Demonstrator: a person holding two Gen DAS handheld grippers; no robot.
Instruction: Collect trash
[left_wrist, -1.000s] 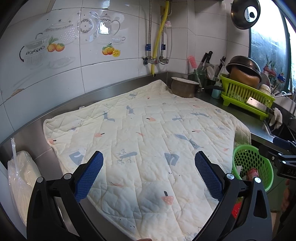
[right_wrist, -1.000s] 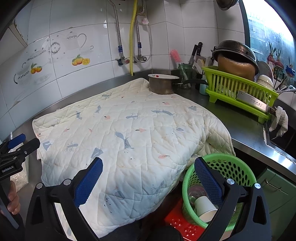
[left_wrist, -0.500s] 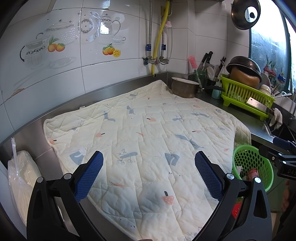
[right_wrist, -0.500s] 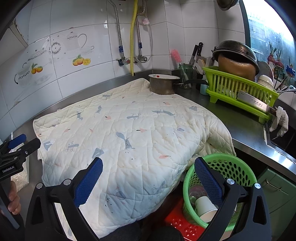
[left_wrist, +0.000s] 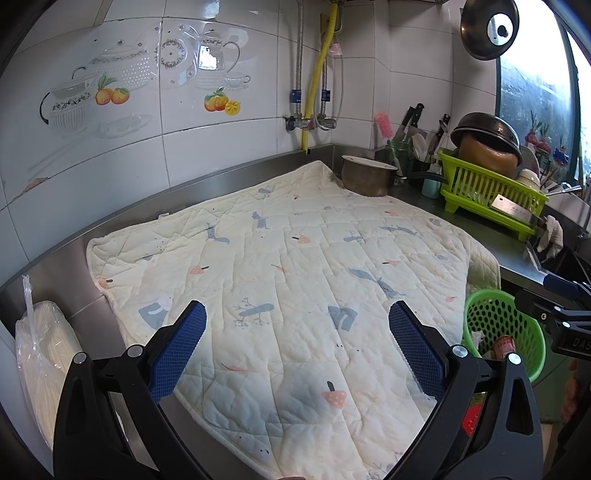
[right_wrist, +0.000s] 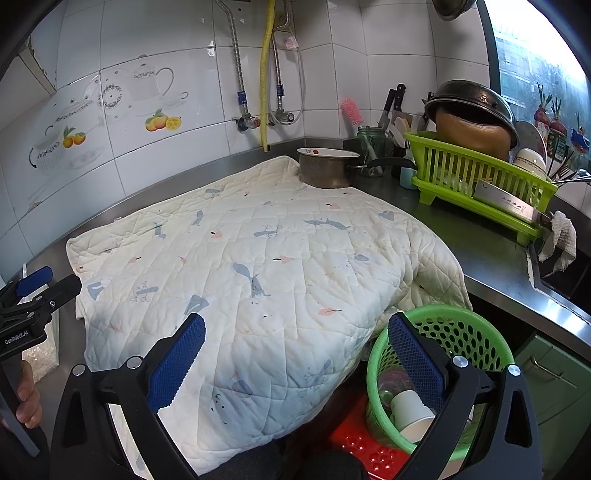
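Left gripper (left_wrist: 297, 343) nearest the lens in its own view, jaws spread wide, nothing between the blue pads, hanging above the near part of the quilted mat (left_wrist: 295, 280); right gripper (right_wrist: 295, 350) likewise spread wide and empty, poised over the mat's near right edge where it droops off the counter; green basket (right_wrist: 443, 369) sits low, below counter level, on a red stool (right_wrist: 358, 443), directly under and just right of the right gripper's right finger; inside it a paper cup (right_wrist: 410, 410) lying tilted, mouth toward the lens, plus a clear item beside it, too blurred to name; from the left wrist view the same basket lies well to the right, past the mat's edge, with a reddish can-like piece (left_wrist: 504, 345) showing in it; judgement: the trash is already gathered in the basket, no loose trash shows on the mat, so the task looks at or close to its end; should anything more need dropping or the basket need lifting, the right hand is plainly the nearer one, rim just below its jaws, opening facing up; farther off, a plastic bag (left_wrist: 40, 365) at the left end of the counter; at the back, a metal pot (right_wrist: 327, 168) touching the mat's far corner; beyond it the green dish rack (right_wrist: 480, 184) near the window.
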